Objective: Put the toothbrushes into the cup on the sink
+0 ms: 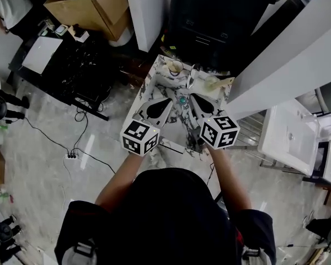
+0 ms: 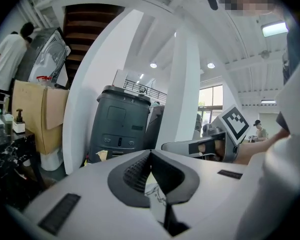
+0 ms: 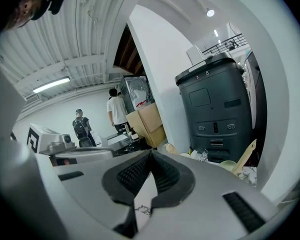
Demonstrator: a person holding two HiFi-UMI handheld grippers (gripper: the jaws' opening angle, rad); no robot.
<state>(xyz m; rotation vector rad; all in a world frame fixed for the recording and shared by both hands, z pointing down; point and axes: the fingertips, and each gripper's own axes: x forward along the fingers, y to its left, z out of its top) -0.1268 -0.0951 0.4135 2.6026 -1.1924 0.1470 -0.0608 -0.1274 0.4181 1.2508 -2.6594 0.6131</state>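
reaching up the frame from dark sleeves at the bottom of the head view, the left forearm [image 1: 117, 185] and the right forearm [image 1: 230, 176] are bare and angle slightly toward each other. the left gripper [image 1: 166, 101] and the right gripper [image 1: 193, 97] hang side by side over the marbled sink top [image 1: 179, 117]. their noses point toward the top of the frame, and their marker cubes sit nearest the person.

the left gripper view shows its jaws pressed together with nothing between them, and the right gripper crosses the right half of that frame. the right gripper view shows the same closed, empty jaws, with the left gripper at the left edge. only the gripper views show the dark grey cabinet [image 2: 121, 124] upright beyond the sink. only the head view shows how the things are laid out on the marble.

at the far edge of the sink top stands a white cup [image 1: 175, 68], and to its right a pale green cup [image 1: 211, 83]. a wooden handle [image 1: 225, 82] sits in the green cup. from above, its long axis runs out toward the right. in the right gripper view it leans up and to the right. i cannot tell whether it bears bristles.
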